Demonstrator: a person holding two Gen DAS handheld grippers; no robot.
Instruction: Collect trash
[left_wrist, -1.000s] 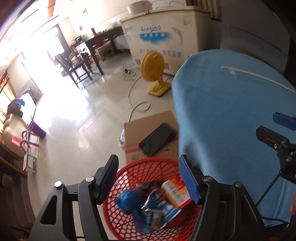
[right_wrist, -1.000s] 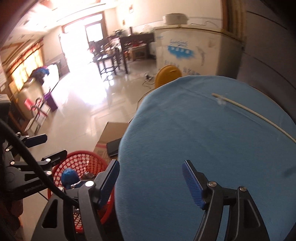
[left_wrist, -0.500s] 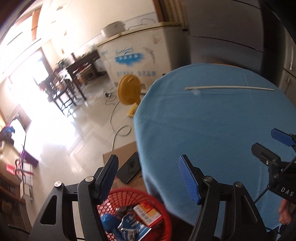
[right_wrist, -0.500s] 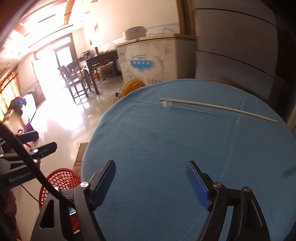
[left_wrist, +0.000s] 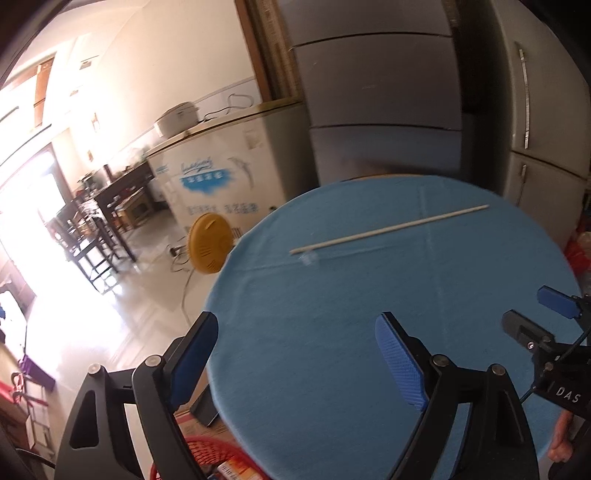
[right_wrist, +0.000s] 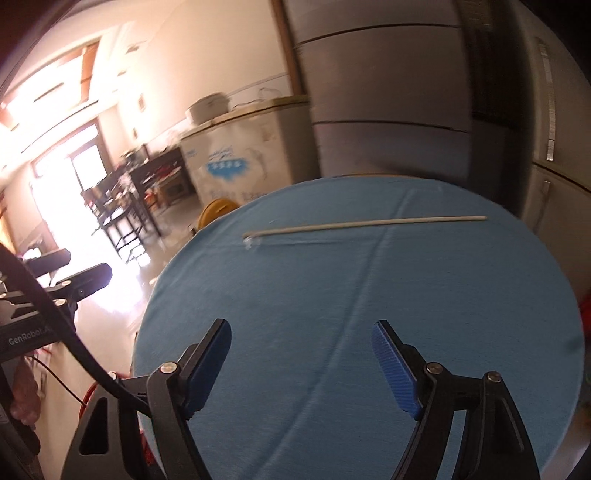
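We are holding the left gripper (left_wrist: 295, 358) wide, its jaws having just been opening, nothing between them; the right gripper (right_wrist: 301, 363) is gaping empty too; the white stick (right_wrist: 364, 224) is lying well ahead of both on the blue surface (right_wrist: 332, 295); the red basket (left_wrist: 207, 448) is sitting below the left gripper.

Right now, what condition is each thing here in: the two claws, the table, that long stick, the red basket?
Left gripper: open, nothing between its jaws, which have just been opening.
Right gripper: open, empty, jaws just widened.
Round table: covered with a blue cloth.
Long pale stick: lying flat on the cloth, far side.
Red basket: on the floor beside the table, packaging inside.
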